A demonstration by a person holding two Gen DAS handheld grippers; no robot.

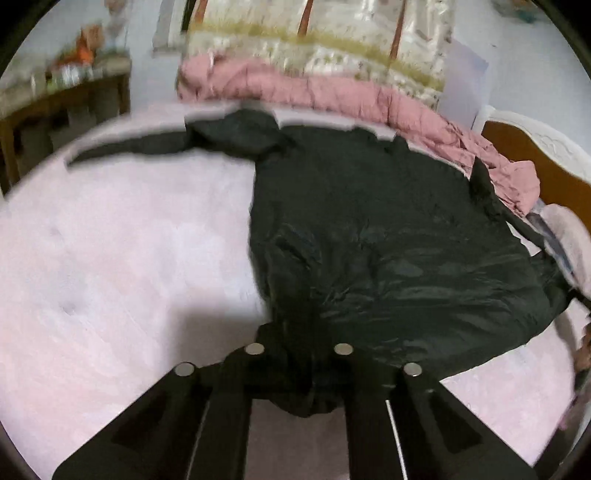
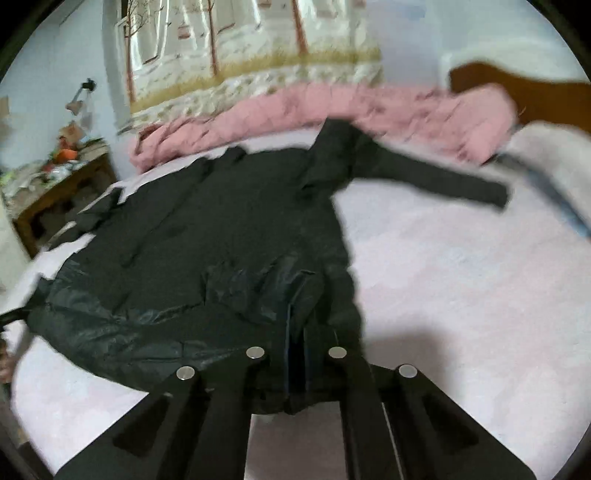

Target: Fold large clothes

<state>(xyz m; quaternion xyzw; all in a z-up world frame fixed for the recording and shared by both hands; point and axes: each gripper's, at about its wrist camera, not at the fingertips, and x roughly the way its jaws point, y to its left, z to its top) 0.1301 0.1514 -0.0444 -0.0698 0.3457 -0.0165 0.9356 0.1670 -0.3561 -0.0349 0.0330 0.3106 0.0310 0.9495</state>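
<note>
A large black jacket [image 1: 369, 229] lies spread on a pale pink bed [image 1: 110, 258], sleeves out to both sides. My left gripper [image 1: 300, 354] is shut on the jacket's hem at its left bottom corner, with black fabric bunched between the fingers. In the right wrist view the jacket [image 2: 207, 236] stretches away to the left, one sleeve [image 2: 443, 177] reaching right. My right gripper [image 2: 297, 356] is shut on the hem at the right bottom corner, fabric bunched between its fingers. Both views are motion-blurred.
A crumpled pink quilt [image 1: 332, 92] lies along the far side of the bed below a patterned curtain [image 1: 332, 33]. A cluttered wooden table [image 1: 55, 96] stands at the left. A brown headboard [image 1: 535, 155] is at the right, with a white pillow [image 2: 554, 158].
</note>
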